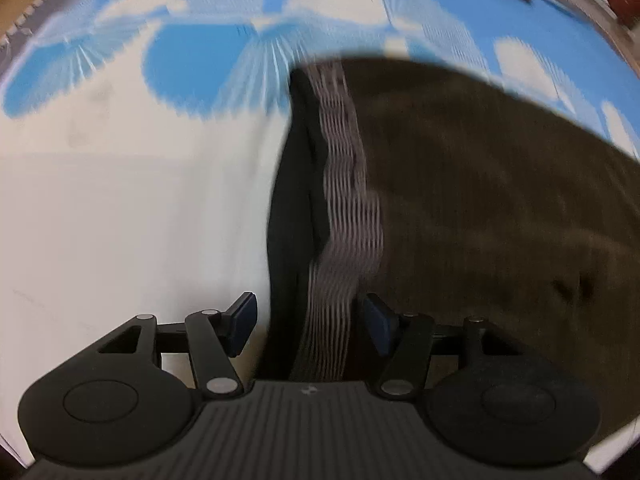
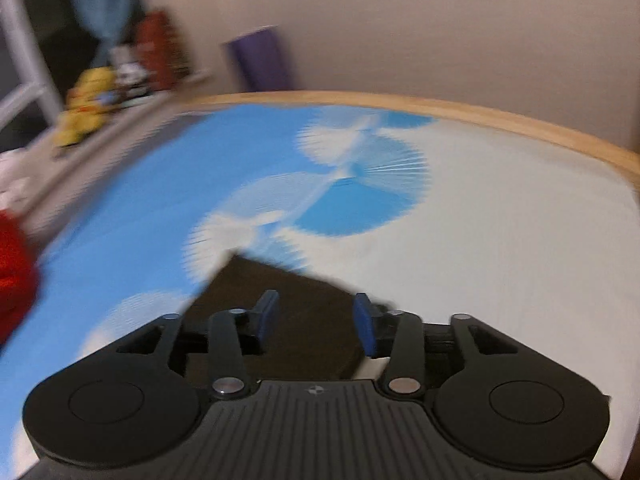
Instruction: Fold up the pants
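Black gripper housing fills the bottom of both views, blurred motion everywhere. Largest thing is the cloth (image 1: 120, 220), blue and white fan print, spread flat over the surface as a work area; it fills the left and top of the left wrist view and most of the right wrist view, ending at a wooden edge (image 2: 480, 110) along the upper right.

Next, the pants (image 1: 480, 200): dark brown, lying flat on the cloth, filling the centre and right of the left wrist view. Looks already folded at least once, judging by the compact block and straight edges. Waistband (image 1: 344, 184), grey ribbed elastic, runs from top centre down toward the camera, with darker inner fabric beside it on its left. In the right wrist view a corner of the pants sits at lower centre, under the fingers.

Left gripper (image 1: 310, 326): jaws apart, blue pads either side of the waistband, not pressing it, nothing held. Probably lined up there to take that edge for the next fold, or just let go.

Right gripper (image 2: 316, 328): jaws apart, empty, hanging over the pants corner.

Small stuff: red fabric (image 2: 16, 272) at left edge, purple container (image 2: 260, 60) and yellow toys (image 2: 86, 104) upper left, off the cloth, not involved.
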